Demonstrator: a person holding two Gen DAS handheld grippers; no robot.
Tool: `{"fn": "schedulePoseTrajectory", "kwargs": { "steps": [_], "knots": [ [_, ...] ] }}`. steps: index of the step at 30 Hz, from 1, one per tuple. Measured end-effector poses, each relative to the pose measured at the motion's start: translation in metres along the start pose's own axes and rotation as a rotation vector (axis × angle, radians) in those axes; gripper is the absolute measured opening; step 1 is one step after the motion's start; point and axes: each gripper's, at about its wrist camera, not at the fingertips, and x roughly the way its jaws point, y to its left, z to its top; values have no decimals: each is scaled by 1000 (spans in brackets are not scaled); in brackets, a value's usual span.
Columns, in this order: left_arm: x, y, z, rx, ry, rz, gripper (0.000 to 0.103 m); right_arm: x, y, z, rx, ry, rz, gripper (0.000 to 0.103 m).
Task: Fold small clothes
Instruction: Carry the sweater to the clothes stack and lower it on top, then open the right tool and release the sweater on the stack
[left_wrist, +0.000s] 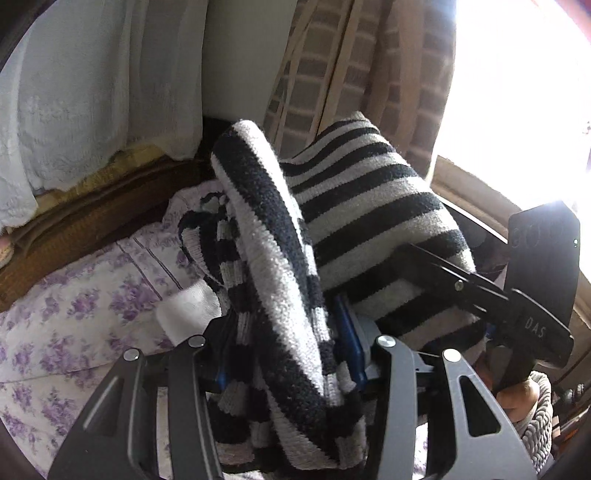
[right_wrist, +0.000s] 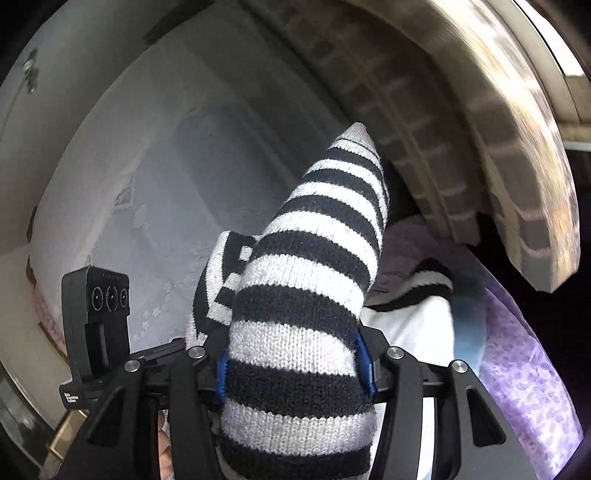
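While bunched, the striped knit (right_wrist: 295, 295) fills the right hand-held gripper (right_wrist: 295, 369).

The left gripper (left_wrist: 288, 354) and the right gripper (right_wrist: 295, 363) are each seen clamped on bunched striped knit (left_wrist: 354, 206), blue pads (right_wrist: 364, 363) pressed in, with what is probably a hand (left_wrist: 517, 400) partly glimpsed behind.

Knit garment (left_wrist: 280, 266) between left gripper (left_wrist: 284, 354) fingers, above bedsheet (left_wrist: 74, 314).

Floral bedsheet (left_wrist: 74, 314), checked curtain (left_wrist: 369, 74), wht wall (right_wrist: 166, 184)
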Motion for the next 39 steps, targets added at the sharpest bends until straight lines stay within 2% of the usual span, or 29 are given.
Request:
{"fn": "schedulePoseTrajectory", "kwargs": {
  "steps": [3,5,8,12,16,20,24,28,31,36,39],
  "knots": [
    [29,9,-9,-20,38,35,45,20,-34,-11,67,47,-30,53],
    [47,16,-17,-21,61,78,60,29,-51,-20,95,64,-52,56],
    [62,25,-28,-34,69,103,73,37,-68,-29,127,60,-24,59],
    [69,18,-37,6,54,168,78,42,-67,-33,85,68,-48,59],
    [66,18,-35,-25,59,186,79,43,-65,-30,107,84,-63,59],
    [45,12,-37,-33,27,223,79,36,-42,-20,68,100,-126,63],
    [17,-5,-43,42,-19,265,82,19,-21,-18,42,85,-175,62],
    [-13,-25,-60,116,-84,325,93,-3,-8,-21,37,43,-181,63],
    [-31,-30,-71,110,-98,302,94,-17,4,-28,-4,32,-236,64],
    [-61,-37,-98,100,-133,340,95,-47,37,-48,-54,-25,-299,65],
    [-78,-37,-115,79,-145,349,95,-66,58,-65,-84,-63,-323,74]
  ]
}}
